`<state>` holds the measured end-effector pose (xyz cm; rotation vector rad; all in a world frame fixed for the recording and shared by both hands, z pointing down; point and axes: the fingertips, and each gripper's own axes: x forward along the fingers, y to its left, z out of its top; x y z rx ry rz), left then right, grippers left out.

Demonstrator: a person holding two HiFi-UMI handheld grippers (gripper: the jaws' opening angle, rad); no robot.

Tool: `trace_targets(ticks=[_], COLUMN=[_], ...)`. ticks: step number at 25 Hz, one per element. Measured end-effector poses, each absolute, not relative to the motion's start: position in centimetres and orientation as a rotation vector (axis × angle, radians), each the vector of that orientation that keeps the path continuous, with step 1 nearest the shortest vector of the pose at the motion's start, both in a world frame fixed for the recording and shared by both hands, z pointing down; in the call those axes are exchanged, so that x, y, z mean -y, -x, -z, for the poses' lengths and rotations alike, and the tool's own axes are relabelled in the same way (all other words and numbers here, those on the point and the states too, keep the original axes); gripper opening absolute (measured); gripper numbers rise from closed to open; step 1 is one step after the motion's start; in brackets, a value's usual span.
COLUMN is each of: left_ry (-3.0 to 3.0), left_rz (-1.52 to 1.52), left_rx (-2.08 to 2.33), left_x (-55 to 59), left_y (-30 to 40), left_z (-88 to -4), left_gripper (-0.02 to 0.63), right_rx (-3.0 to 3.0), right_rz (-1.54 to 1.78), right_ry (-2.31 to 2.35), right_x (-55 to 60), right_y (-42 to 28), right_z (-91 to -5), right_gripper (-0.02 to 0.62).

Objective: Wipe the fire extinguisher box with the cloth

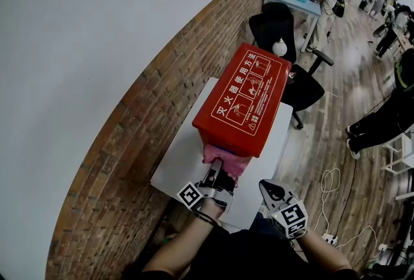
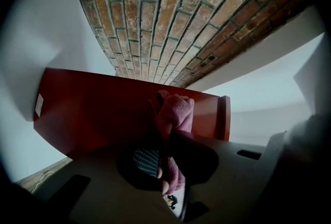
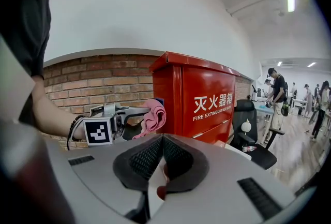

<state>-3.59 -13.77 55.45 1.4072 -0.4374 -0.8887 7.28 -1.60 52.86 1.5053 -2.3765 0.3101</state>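
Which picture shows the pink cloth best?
The right gripper view. It shows the cloth from the side, well lit, held by the left gripper against the red box. The head view shows just a pink bit below the box. The left gripper view shows it close but dark, partly behind the jaws.

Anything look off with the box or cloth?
Nothing stands out. The red box stands upright on the white table, and the left hand-held gripper holds the pink cloth at its near side. The right hand-held gripper is shut, empty.

Red metal fire extinguisher box (image 3: 207, 104): front face, white lettering "灭火器箱 FIRE EXTINGUISHER BOX"; lid (image 1: 249, 94), white heading "灭火器使用方法".
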Motion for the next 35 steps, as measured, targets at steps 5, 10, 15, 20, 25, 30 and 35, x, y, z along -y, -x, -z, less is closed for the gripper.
trace_targets(ticks=[5, 10, 15, 20, 25, 30, 35], left_ry=[-1.376, -1.374, -1.366, -1.357, -1.373, -1.361, -1.363], left_rz=[0.868, 0.850, 0.833, 0.826, 0.812, 0.797, 0.779], left_rx=[0.461, 0.493, 0.511, 0.533, 0.554, 0.579, 0.602], left_x=[13.7, 13.9, 14.0, 14.1, 14.3, 14.2, 14.3], left_y=[3.7, 3.8, 3.8, 3.9, 4.0, 4.1, 4.2], left_z=[-57.2, -59.1, -60.1, -60.9, -61.6, -62.6, -63.8], left_gripper=[0.055, 0.055, 0.055, 0.055, 0.055, 0.055, 0.055], right_rx=[2.371, 2.364, 2.359, 2.360, 2.359, 2.360, 2.365], right_rz=[-0.321, -0.326, -0.330, -0.329, -0.330, -0.329, -0.325], right_ry=[-1.511, -1.511, -1.513, -1.510, -1.508, -1.507, -1.499], right_x=[1.3, 1.2, 1.1, 1.3, 1.5, 1.6, 1.8], right_y=[-7.4, -7.5, -7.6, -7.5, -7.7, -7.9, -8.3], right_z=[-53.2, -53.4, -53.5, -53.6, -53.5, -53.5, -53.4], right_gripper=[0.020, 0.020, 0.020, 0.020, 0.020, 0.020, 0.020])
